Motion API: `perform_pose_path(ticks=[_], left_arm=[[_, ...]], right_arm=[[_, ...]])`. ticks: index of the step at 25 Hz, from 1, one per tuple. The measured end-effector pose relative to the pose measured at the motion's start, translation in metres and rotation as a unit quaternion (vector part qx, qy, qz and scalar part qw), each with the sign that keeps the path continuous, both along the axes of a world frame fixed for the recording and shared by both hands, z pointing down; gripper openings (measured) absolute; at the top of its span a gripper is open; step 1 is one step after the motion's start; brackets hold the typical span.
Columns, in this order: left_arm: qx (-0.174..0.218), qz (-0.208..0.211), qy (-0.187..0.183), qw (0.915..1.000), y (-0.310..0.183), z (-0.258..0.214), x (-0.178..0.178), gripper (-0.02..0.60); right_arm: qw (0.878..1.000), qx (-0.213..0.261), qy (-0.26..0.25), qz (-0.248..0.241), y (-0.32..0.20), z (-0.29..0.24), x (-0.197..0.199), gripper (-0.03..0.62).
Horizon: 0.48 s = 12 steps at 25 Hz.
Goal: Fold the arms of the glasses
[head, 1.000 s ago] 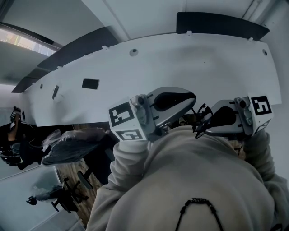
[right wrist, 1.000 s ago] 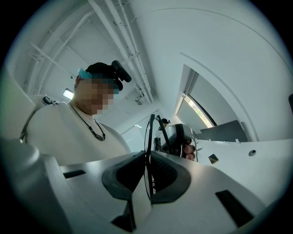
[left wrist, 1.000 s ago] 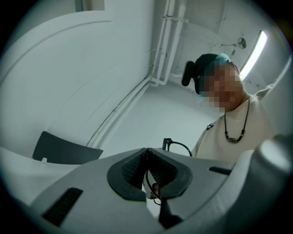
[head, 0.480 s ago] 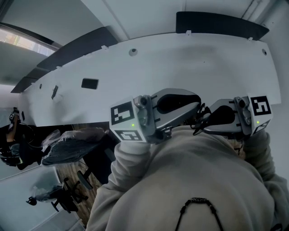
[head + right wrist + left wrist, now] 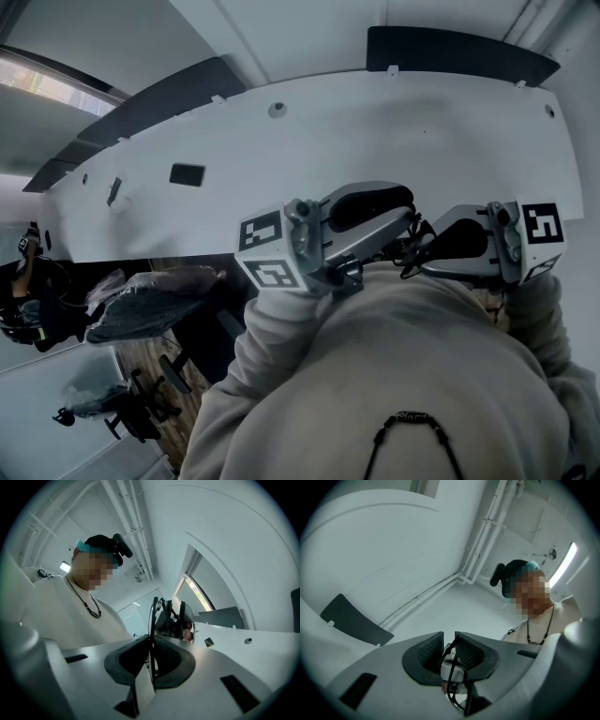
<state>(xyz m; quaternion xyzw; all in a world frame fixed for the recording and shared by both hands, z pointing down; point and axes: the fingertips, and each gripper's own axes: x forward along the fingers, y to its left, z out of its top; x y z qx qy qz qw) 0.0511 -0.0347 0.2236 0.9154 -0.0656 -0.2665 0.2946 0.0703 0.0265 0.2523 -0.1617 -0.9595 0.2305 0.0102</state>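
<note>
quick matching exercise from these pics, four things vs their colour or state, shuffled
1. right gripper
2. glasses
3. table
4. divider panel

a. white, curved edge
b. dark, standing at the table's far edge
c. shut, pinching something thin
d. black wire frame

Pairs: 1-c, 2-d, 3-a, 4-b

– What's above the table's (image 5: 422, 141) near edge?
– Two grippers, left gripper (image 5: 449, 634) and right gripper (image 5: 151, 639), and one pair of glasses (image 5: 153, 615).
– And on the table?
– One small dark slab (image 5: 187, 173), toward its left end.
</note>
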Motion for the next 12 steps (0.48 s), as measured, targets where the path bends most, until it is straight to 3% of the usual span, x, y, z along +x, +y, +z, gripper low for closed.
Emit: perform_pose_path(ticks=[3,5,10,11,12], left_arm=[[-0.018,-0.044,0.006,0.9989,-0.015,0.007,-0.013,0.159],[-0.030,-0.080,0.005,0.9963,-0.025,0.013,-0.029,0.192],[-0.034,-0.151,-0.005,0.9879,-0.033,0.023,-0.065,0.195],[-0.034,-0.159,-0.007,0.9866,-0.032,0.024,-0.069,0.178],[-0.033,-0.166,-0.012,0.9855,-0.030,0.026,-0.072,0.118]], right_arm=[[1.000,0.001,0.010,0.020,-0.013,0.001,0.003,0.049],[0.999,0.002,0.017,0.035,-0.025,0.004,0.008,0.049],[0.994,0.021,0.062,0.085,-0.062,0.020,0.022,0.049],[0.993,0.026,0.072,0.094,-0.070,0.025,0.024,0.049],[0.991,0.031,0.083,0.101,-0.077,0.030,0.026,0.049]])
